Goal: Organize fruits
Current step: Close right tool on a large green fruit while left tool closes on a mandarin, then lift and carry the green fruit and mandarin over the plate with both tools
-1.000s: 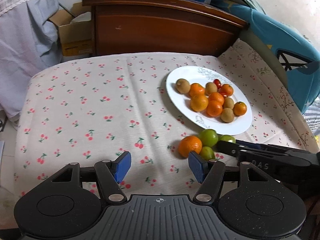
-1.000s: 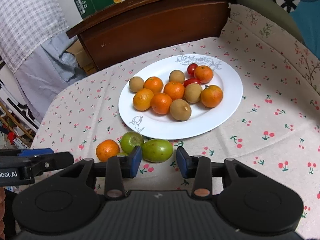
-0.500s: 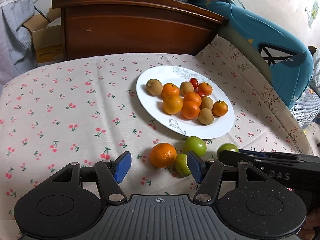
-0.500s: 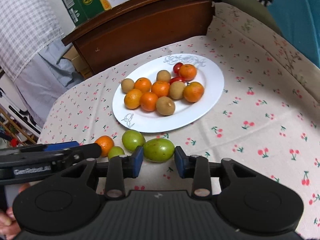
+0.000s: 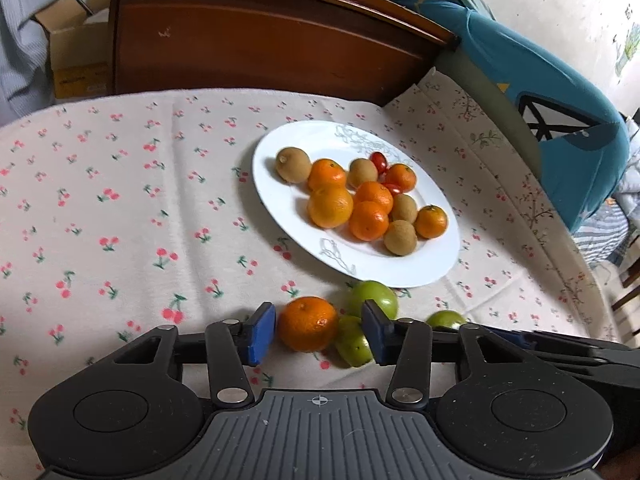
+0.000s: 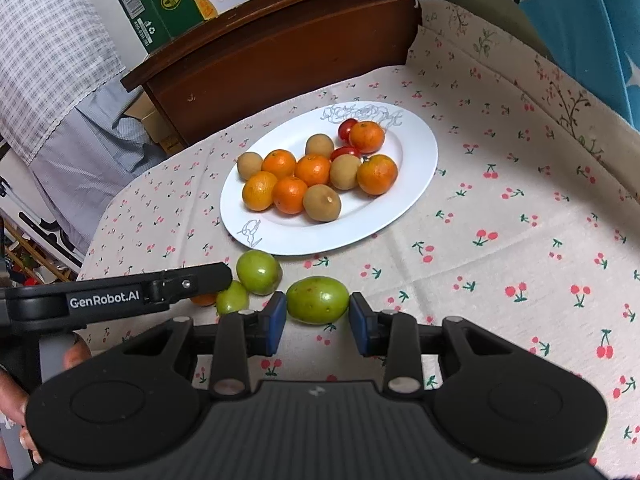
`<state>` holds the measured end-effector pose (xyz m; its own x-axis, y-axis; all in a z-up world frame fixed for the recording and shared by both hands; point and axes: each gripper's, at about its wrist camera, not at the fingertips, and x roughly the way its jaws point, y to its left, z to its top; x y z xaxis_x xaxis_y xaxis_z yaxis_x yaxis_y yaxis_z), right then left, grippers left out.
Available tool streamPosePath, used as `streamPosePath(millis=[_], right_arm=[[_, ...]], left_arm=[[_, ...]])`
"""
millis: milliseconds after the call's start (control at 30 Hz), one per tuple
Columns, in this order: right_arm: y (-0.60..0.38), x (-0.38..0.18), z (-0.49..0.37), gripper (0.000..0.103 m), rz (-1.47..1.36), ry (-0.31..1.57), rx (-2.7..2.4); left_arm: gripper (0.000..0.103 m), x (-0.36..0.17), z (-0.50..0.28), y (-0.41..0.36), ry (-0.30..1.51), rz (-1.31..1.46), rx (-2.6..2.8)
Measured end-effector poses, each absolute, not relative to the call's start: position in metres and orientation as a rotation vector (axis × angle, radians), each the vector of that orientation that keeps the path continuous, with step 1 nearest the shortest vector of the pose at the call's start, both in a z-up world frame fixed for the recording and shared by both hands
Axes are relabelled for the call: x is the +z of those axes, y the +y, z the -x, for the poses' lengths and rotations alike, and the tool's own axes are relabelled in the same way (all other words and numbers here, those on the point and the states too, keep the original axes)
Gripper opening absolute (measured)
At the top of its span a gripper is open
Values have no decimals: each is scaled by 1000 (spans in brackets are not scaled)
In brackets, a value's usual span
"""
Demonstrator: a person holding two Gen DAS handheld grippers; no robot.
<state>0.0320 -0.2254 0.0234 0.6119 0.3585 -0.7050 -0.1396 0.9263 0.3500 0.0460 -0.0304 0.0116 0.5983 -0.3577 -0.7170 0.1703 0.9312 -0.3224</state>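
Observation:
A white plate (image 5: 280, 216) (image 6: 412, 160) on the cherry-print cloth holds several oranges, brown fruits and small red tomatoes. In front of it lie an orange (image 5: 308, 323), a small green fruit (image 5: 352, 344) (image 6: 232, 296) and a round green fruit (image 5: 376, 296) (image 6: 258, 272). My left gripper (image 5: 318, 334) is closing with the orange and the small green fruit between its blue pads; a thin gap still shows at the orange. My right gripper (image 6: 318, 314) is shut on a larger oval green fruit (image 6: 318, 299) (image 5: 446, 318), low over the cloth.
A dark wooden headboard (image 5: 260, 48) stands behind the table, with cardboard boxes (image 6: 160, 0) on top. A blue cushion (image 5: 560, 92) borders the table's right side. A hand (image 6: 16, 400) holds the left gripper's handle at the lower left.
My left gripper has come down and in over the loose fruit, and its jaws have narrowed around the orange. The right gripper has drawn the oval green fruit slightly away from the others.

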Motion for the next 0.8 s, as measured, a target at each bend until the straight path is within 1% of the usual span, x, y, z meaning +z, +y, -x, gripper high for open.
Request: streamPosePath(millis=[100, 133, 200, 233, 433, 633, 800], right_arm=[[-224, 23, -32, 34, -273, 868, 298], [-224, 23, -33, 34, -273, 868, 300], [-224, 22, -33, 34, -271, 868, 301], [-224, 22, -33, 34, -272, 868, 301], [-224, 22, -33, 34, -273, 868, 301], [-224, 22, -33, 34, -271, 870, 308], [-224, 22, -31, 34, -272, 870, 306]], left_arm=[[43, 12, -44, -30, 879, 237, -309], [41, 12, -44, -29, 878, 243, -310], [34, 13, -42, -28, 871, 248, -308], [27, 14, -41, -27, 870, 245, -303], [27, 14, -38, -29, 867, 229, -301], [30, 14, -37, -36, 850, 179, -297], [28, 15, -36, -37, 841, 166, -291]])
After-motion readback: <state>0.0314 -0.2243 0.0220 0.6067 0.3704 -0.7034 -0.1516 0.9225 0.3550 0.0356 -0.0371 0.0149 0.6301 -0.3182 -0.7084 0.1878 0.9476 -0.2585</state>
